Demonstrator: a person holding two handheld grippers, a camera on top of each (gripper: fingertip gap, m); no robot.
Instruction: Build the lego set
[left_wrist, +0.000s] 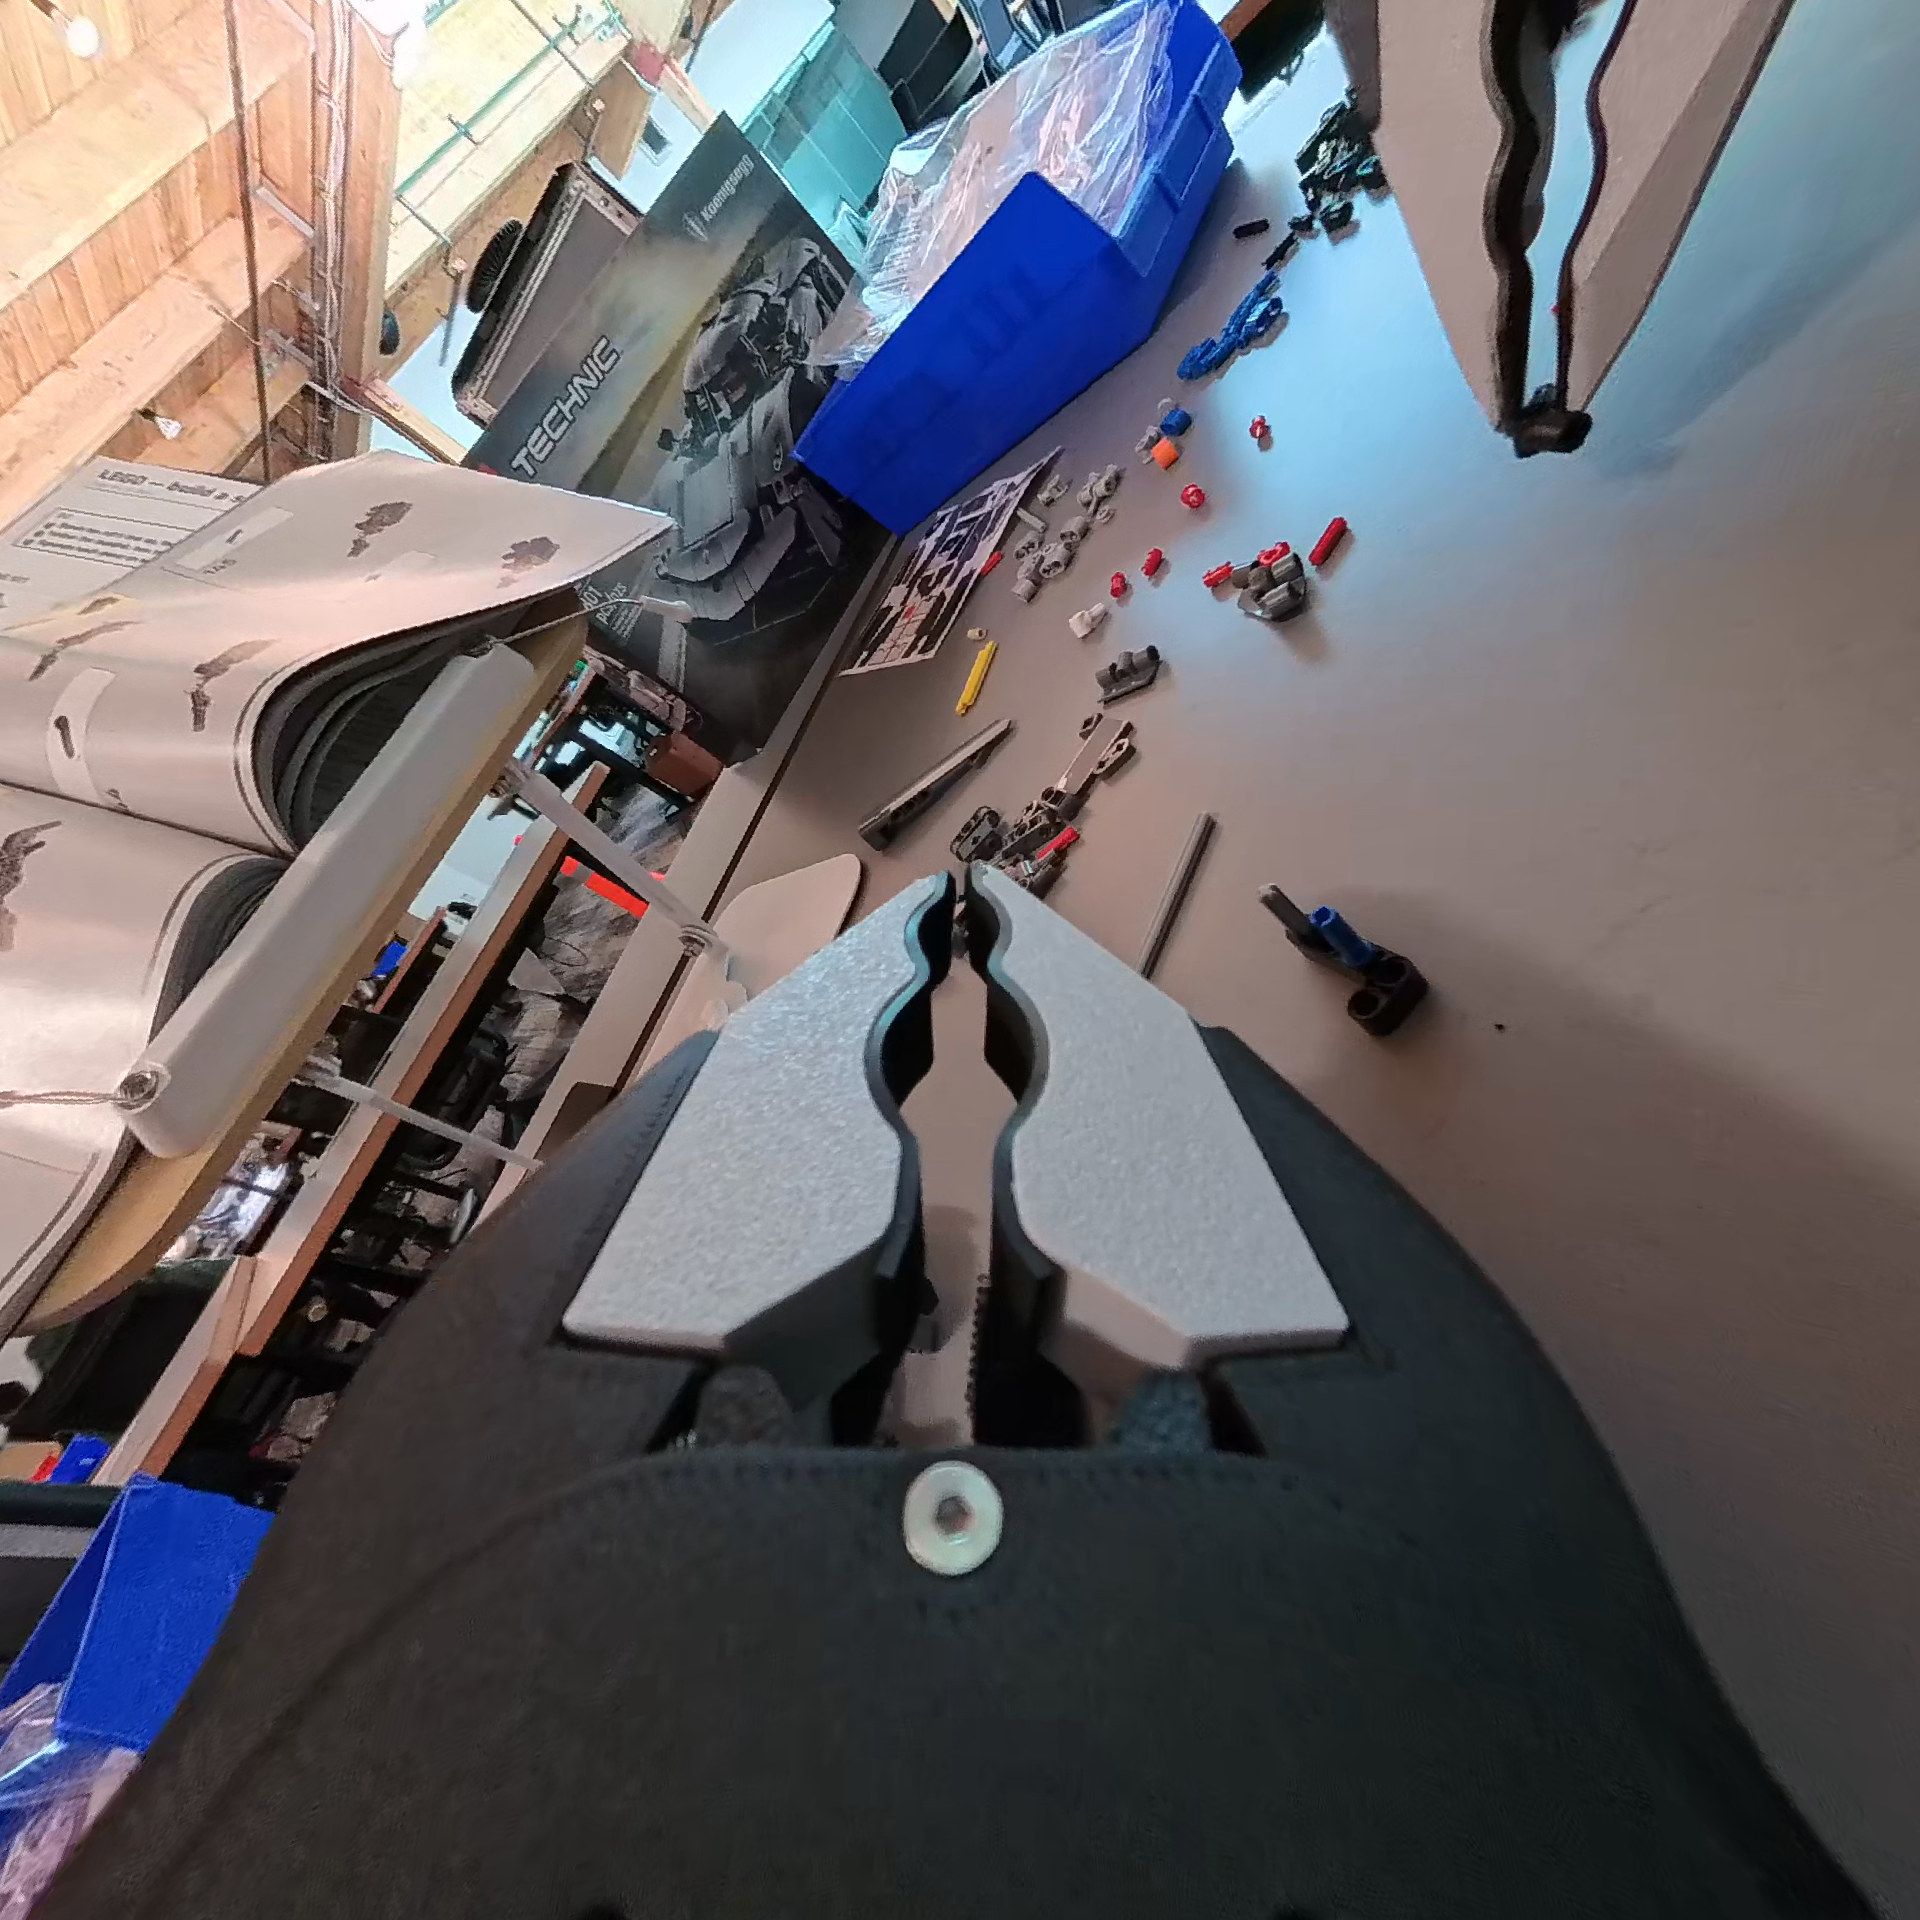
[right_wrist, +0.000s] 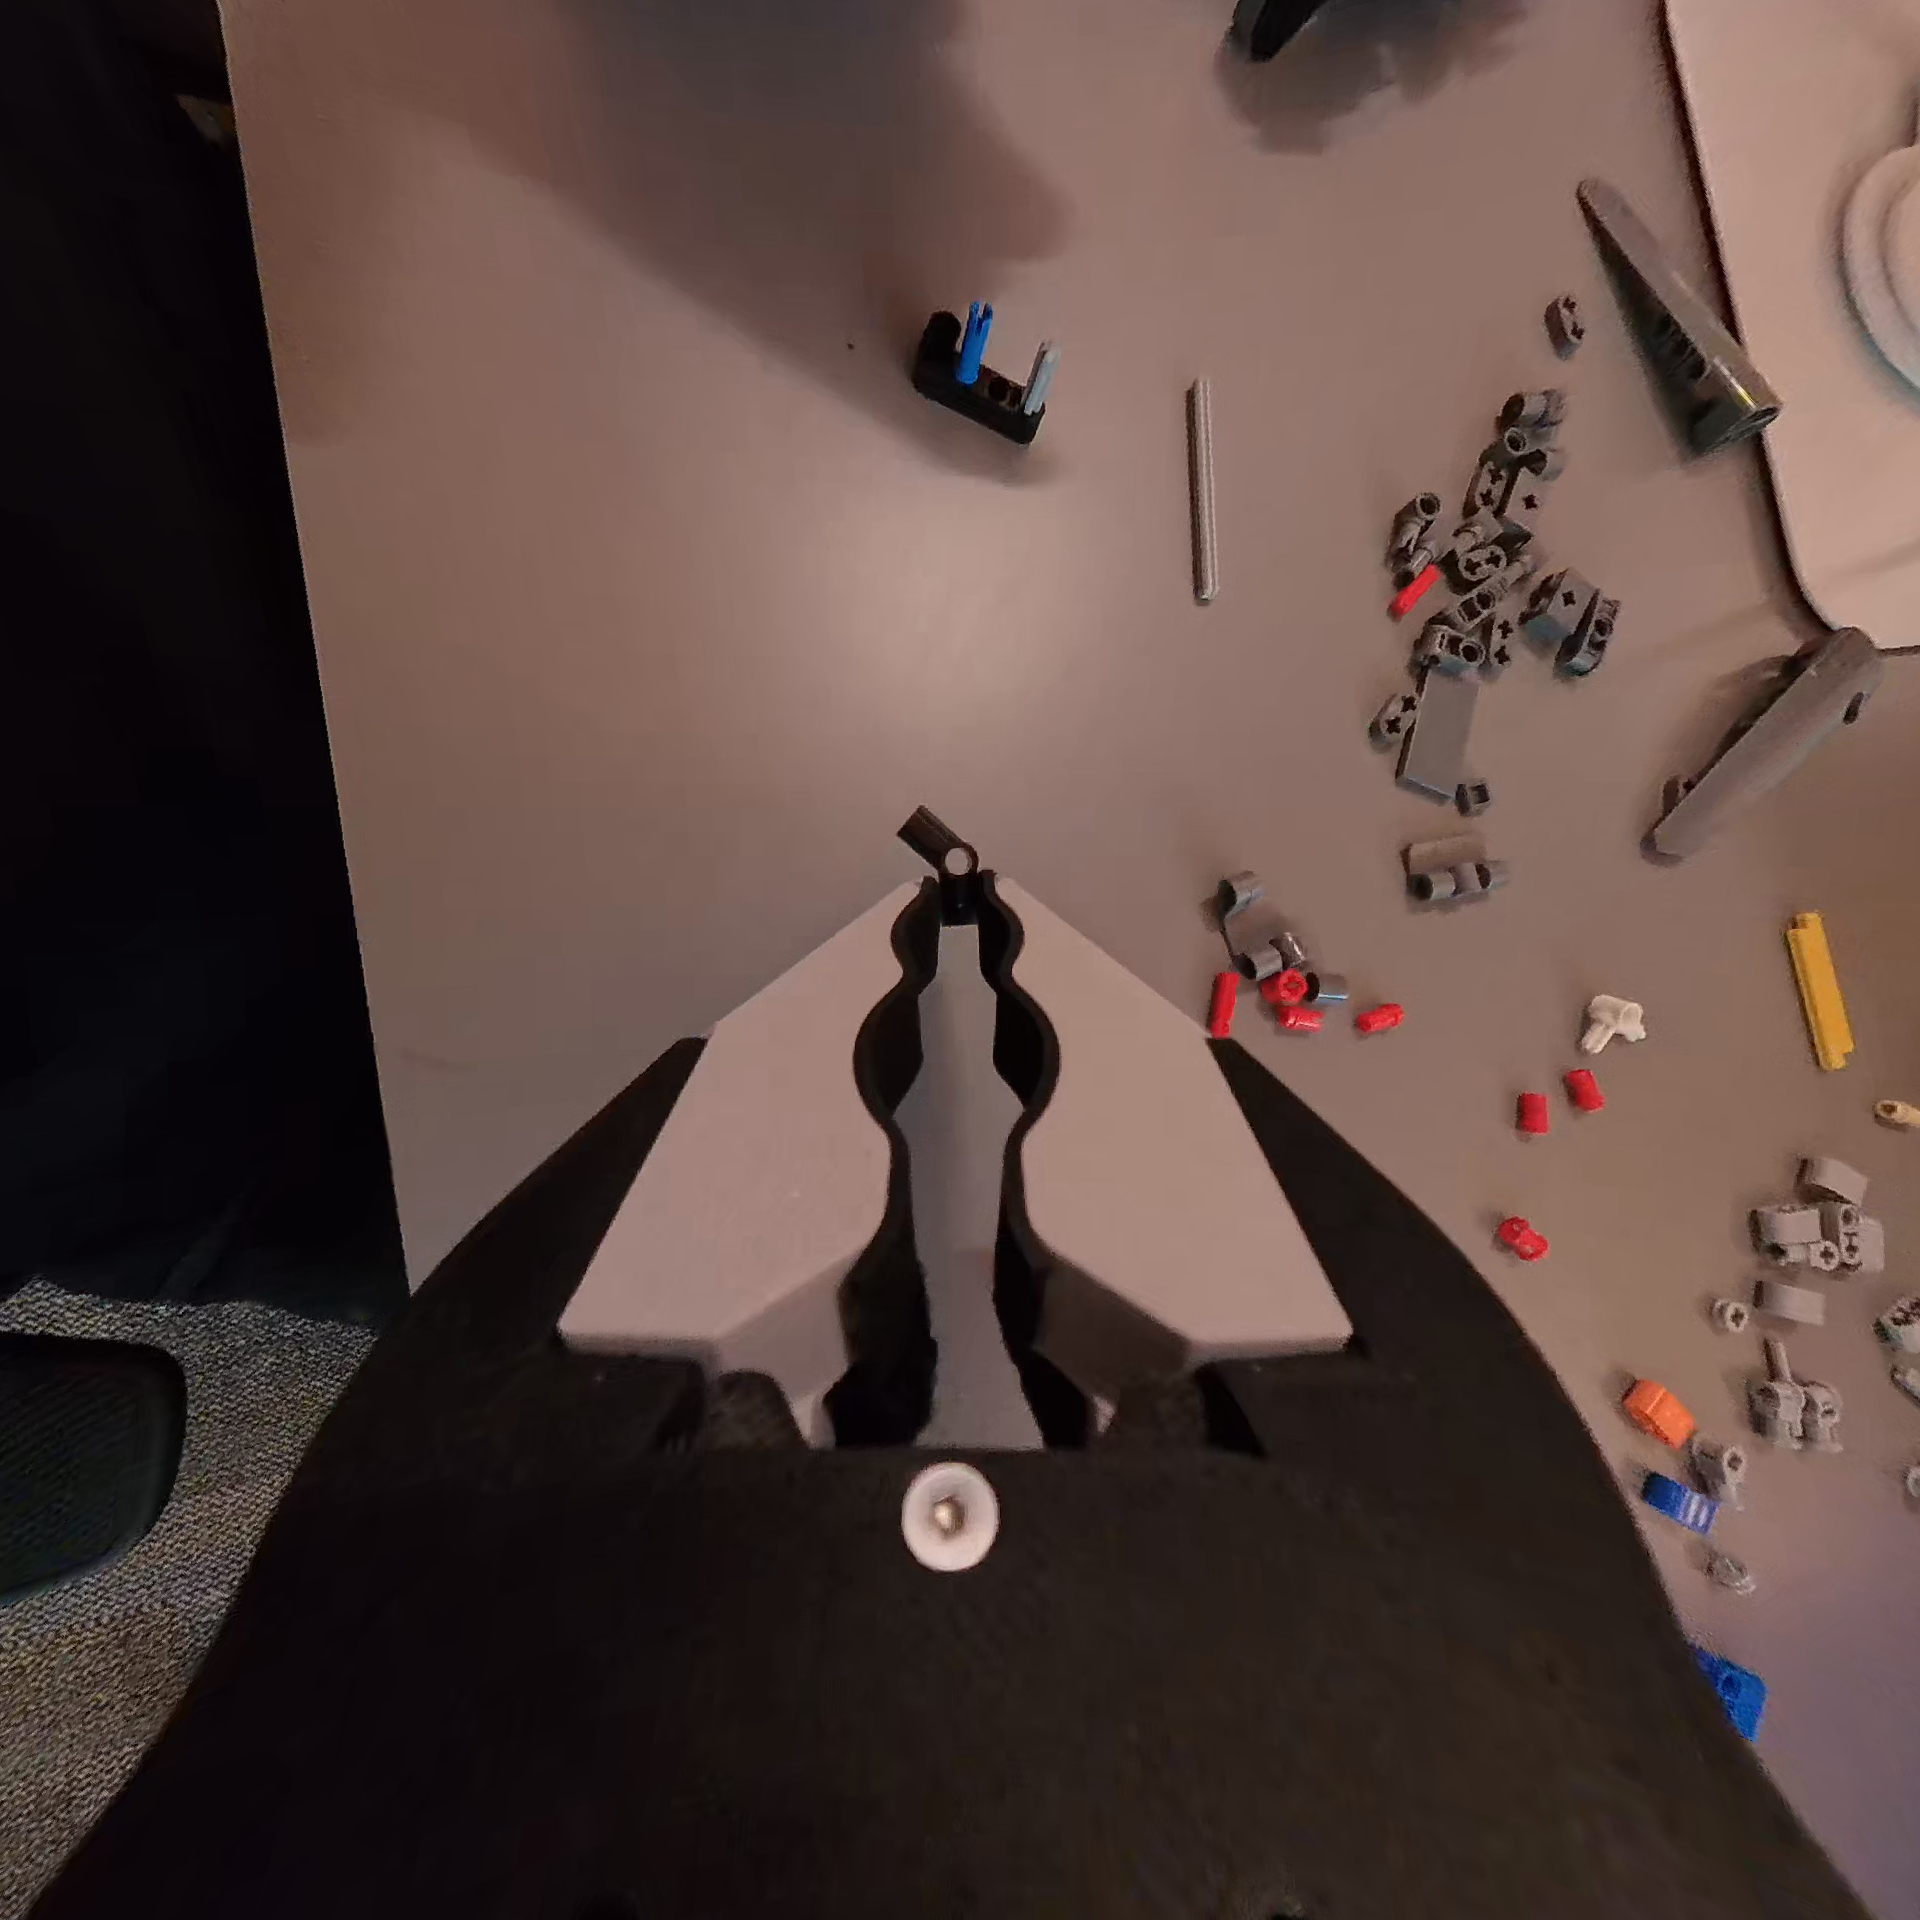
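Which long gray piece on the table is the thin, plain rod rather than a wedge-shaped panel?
The slim gray rod lying alone between the black bracket and the gray connector pile.

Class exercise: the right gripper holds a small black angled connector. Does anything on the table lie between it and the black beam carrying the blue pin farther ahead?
Nothing visible does. The right gripper pinches the small black angled connector; bare grey table runs to the black beam with blue pin. The thin grey axle lies off to the right.

A pale grey table (right_wrist: 644, 582) is strewn with small building-toy parts. A black beam with a blue pin (right_wrist: 982, 379), a long grey axle (right_wrist: 1202, 488), a cluster of grey connectors (right_wrist: 1486, 582), scattered red pins (right_wrist: 1294, 1008) and a yellow piece (right_wrist: 1818, 990) are seen. A blue bin (left_wrist: 1029, 343) and what seems a sticker sheet (left_wrist: 940, 582) lie farther off.
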